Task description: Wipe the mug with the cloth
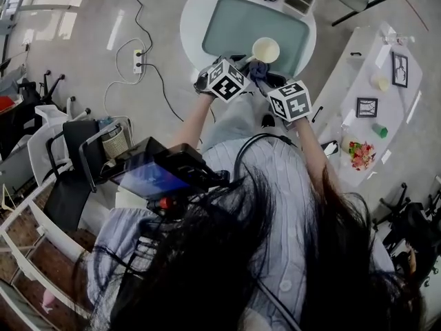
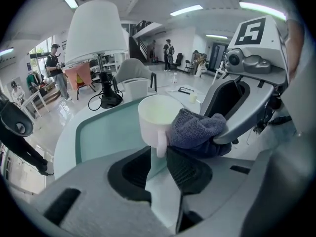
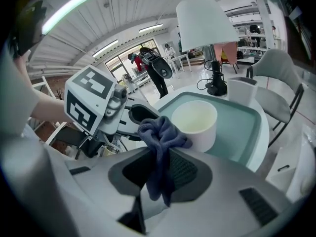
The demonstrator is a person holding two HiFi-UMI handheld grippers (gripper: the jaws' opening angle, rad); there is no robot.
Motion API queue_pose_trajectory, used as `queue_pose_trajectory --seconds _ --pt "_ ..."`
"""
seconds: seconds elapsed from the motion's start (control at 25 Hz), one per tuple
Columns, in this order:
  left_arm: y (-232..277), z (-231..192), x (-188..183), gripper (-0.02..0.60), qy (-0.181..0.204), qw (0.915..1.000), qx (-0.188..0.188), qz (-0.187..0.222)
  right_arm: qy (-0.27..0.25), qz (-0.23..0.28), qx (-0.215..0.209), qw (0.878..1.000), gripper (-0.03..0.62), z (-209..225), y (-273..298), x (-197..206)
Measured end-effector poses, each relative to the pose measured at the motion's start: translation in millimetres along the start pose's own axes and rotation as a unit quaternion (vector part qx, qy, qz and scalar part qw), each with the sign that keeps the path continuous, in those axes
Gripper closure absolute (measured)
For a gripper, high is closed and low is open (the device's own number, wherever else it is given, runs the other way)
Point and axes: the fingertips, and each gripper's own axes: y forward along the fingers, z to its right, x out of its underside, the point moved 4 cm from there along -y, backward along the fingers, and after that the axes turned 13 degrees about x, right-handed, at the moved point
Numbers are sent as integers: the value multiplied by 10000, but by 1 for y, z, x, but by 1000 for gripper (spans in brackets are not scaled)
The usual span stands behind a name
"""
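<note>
A cream mug (image 1: 265,49) hangs above the green tray (image 1: 234,26) on the round white table. My left gripper (image 2: 160,154) is shut on the mug's handle (image 2: 161,143), and the mug (image 2: 157,116) stands upright just past the jaws. My right gripper (image 3: 160,157) is shut on a blue-grey cloth (image 3: 159,135), whose bunched end presses against the side of the mug (image 3: 195,122). In the left gripper view the cloth (image 2: 195,130) sits to the right of the handle, in front of the right gripper (image 2: 237,107). Both grippers meet close together in the head view, left gripper (image 1: 242,64), right gripper (image 1: 267,83).
A white table lamp (image 2: 96,31) and a white container (image 3: 242,90) stand at the tray's far side. A long white table (image 1: 375,102) with small items lies to the right. Chairs (image 1: 83,157) and floor cables (image 1: 138,61) are on the left. People stand in the background.
</note>
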Motion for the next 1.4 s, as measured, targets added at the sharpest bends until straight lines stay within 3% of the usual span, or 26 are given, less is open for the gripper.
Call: queue_pose_trajectory --seconds 0.2,0.36,0.56,0.72,0.92,1.12,1.24,1.4 --pt "3 4 -1 517 135 9999 19 24 193 20 56 9998 488 8 -4 2" --pt "3 -2 2 518 193 9998 64 2 259 -41 136 9996 488 18 -1 1" --pt "2 10 -2 520 583 9980 163 -175 259 -2 240 9994 488 25 -18 9" --pt "-4 -8 2 522 735 9965 228 -337 313 -31 294 9991 488 27 -10 2" --pt "-8 -25 5 522 1037 9919 395 -626 371 -29 372 9986 488 34 -8 0" --pt "-10 -42 4 522 1497 9818 538 -1041 446 -10 492 9978 488 45 -8 0" --pt "-11 -47 1 521 1448 9828 512 -1025 446 -1 522 9976 488 48 -9 -2" --pt "-16 -44 0 520 899 9930 366 -677 440 -11 511 9977 488 49 -9 -3"
